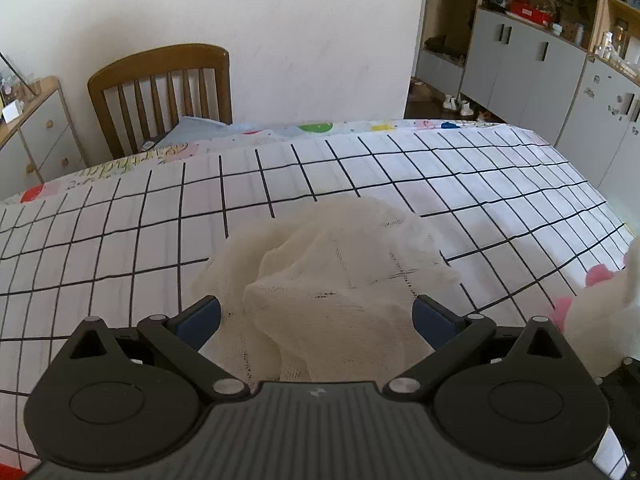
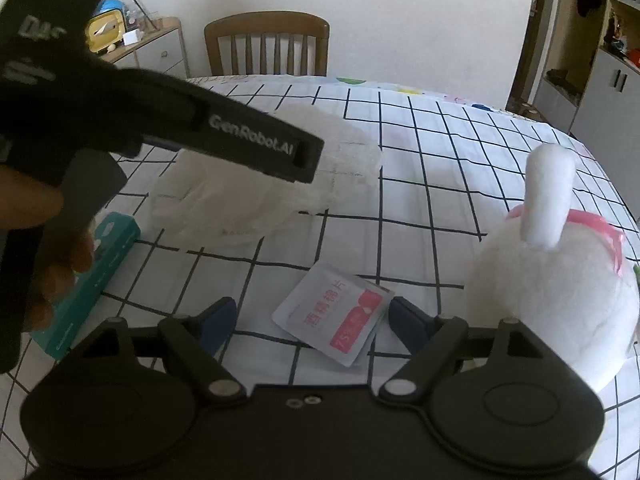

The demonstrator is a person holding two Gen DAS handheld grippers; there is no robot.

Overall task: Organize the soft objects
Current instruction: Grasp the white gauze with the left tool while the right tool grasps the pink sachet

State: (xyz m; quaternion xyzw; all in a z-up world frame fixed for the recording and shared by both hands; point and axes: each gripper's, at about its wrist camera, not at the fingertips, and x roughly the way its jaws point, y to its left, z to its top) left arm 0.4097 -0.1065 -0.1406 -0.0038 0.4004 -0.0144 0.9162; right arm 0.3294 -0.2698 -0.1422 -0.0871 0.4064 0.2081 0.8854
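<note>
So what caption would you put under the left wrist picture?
Open left gripper poised over a crumpled white gauze cloth on the grid-patterned tablecloth.

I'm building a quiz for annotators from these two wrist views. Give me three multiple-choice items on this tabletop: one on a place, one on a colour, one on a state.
1. Where does the small white and red flat sachet lie?
A. On the wooden chair
B. On the grid-patterned tablecloth, ahead of the right gripper
C. On top of the white plush toy

2. What colour is the ribbon on the white plush toy?
A. Pink
B. Green
C. Black

3. How do the left gripper fingers stand?
A. Shut on the teal box
B. Shut with nothing between them
C. Spread apart, with the crumpled cream gauze cloth between them

Answers: 1 B, the sachet rests flat on the cloth between the blue finger tips. 2 A, a pink band circles the toy. 3 C, both fingers sit wide at either side of the cloth.
</note>
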